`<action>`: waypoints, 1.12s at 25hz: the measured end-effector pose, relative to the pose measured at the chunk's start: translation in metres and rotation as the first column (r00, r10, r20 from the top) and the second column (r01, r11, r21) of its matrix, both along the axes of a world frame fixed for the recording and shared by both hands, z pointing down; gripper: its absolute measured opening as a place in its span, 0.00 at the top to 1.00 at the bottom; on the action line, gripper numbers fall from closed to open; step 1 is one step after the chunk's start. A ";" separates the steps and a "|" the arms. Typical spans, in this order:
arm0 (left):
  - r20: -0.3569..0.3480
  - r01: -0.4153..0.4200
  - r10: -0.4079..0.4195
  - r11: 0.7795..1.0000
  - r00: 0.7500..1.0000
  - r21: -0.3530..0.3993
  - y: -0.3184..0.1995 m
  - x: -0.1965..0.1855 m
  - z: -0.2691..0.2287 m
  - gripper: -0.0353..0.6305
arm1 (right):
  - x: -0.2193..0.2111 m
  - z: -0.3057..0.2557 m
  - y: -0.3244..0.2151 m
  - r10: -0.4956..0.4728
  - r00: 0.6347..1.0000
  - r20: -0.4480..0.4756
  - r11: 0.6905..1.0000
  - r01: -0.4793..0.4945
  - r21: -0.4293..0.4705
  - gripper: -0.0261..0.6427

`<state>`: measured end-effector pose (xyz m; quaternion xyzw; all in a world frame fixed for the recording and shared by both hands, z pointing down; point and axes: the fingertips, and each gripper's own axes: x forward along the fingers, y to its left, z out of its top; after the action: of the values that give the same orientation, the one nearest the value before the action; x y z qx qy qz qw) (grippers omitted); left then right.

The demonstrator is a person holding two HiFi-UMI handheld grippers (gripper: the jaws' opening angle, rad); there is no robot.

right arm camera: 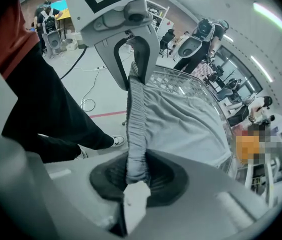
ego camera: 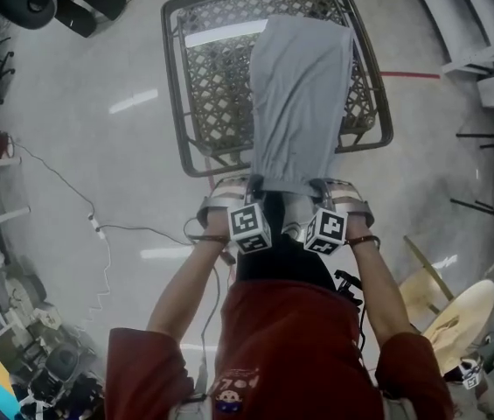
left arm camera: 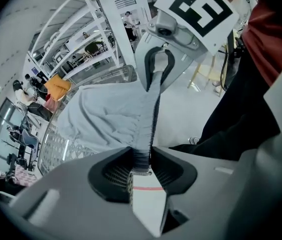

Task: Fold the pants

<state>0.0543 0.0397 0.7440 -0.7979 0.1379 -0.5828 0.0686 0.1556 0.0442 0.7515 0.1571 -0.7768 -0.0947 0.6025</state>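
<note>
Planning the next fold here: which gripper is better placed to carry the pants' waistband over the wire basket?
Neither alone, probably: left gripper and right gripper are each clamped on the pants waistband, side by side by the wire basket's near edge. Move both together.

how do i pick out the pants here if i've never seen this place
Find the dark wire-mesh rack on the pale floor. The pants are the grey cloth draped over it, waistband pinched by the left gripper and right gripper; nothing else lies on it.
</note>
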 end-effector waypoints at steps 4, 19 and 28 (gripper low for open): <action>-0.002 0.003 -0.003 1.000 1.000 0.010 0.023 0.004 -0.009 0.76 | 0.003 -0.008 0.023 0.008 1.000 0.008 1.000 -0.008 0.006 0.89; 0.003 0.045 -0.045 0.994 0.999 0.100 0.003 0.017 -0.065 0.76 | 0.015 -0.065 0.003 0.068 0.995 0.069 0.991 -0.076 0.110 0.89; 0.002 0.023 -0.024 0.993 1.000 0.112 -0.070 0.028 -0.080 0.76 | 0.025 -0.079 -0.068 0.102 0.991 0.091 0.988 -0.112 0.110 0.89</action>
<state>0.0826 -0.0303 0.6638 -0.7900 0.1795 -0.5765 0.1064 0.1810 -0.0240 0.6722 0.2369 -0.7855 -0.0997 0.5629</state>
